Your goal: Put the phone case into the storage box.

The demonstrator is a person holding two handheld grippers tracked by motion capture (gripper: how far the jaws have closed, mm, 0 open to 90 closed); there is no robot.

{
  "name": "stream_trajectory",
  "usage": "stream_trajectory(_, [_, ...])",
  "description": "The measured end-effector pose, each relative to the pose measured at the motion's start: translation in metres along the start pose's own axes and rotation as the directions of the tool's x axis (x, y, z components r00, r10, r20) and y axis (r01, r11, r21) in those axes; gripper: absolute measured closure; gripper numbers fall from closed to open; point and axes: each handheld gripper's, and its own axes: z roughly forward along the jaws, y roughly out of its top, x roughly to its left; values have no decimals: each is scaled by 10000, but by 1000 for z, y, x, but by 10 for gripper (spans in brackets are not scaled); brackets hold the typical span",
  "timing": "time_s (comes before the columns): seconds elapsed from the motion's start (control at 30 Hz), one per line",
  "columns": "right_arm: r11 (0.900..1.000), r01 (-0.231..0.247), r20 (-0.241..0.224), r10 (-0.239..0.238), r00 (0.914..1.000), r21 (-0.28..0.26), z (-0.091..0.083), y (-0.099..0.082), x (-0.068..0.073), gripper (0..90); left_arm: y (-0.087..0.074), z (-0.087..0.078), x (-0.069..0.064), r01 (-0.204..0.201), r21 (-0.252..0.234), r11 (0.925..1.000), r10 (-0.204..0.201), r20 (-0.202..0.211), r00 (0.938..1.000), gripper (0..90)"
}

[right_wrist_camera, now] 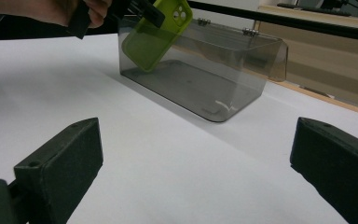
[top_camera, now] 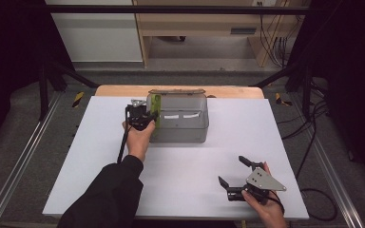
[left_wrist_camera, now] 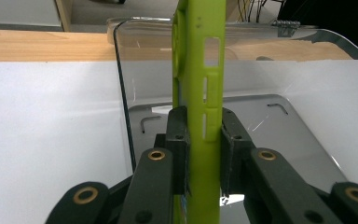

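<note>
Left hand-held gripper [top_camera: 148, 115] is clamped on a lime-green phone case [left_wrist_camera: 199, 116], pads pressing both faces near one end. Case sits tilted at the left end of a clear smoky plastic box [top_camera: 180, 118], w/ its lower part inside the box & camera-cutout end up, per right gripper view [right_wrist_camera: 156, 35]. Box stands on the white desk [top_camera: 100, 156], near the far edge, lid open at the back. Right hand-held gripper [top_camera: 235, 171] rests low over the desk at near right, jaws wide apart, nothing btwn them, well apart from box.
</note>
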Motion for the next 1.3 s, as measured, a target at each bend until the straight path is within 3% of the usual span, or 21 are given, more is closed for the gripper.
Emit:
stream_trajectory(0.57, [10000, -30, 12, 29, 10000, 60, 1, 0, 0, 27, 1, -1, 4, 119, 158, 9998, -118, -59, 9999, 767])
stream_trajectory(1.17, [10000, -33, 9, 32, 10000, 86, 1, 0, 0, 27, 2, 0, 8, 626, 266, 9977, -637, 403, 9972, 769])
stream_trajectory(1.3, [10000, -35, 18, 35, 10000, 89, 1, 0, 0, 27, 2, 1, 8, 574, 259, 9980, -584, 372, 9976, 768])
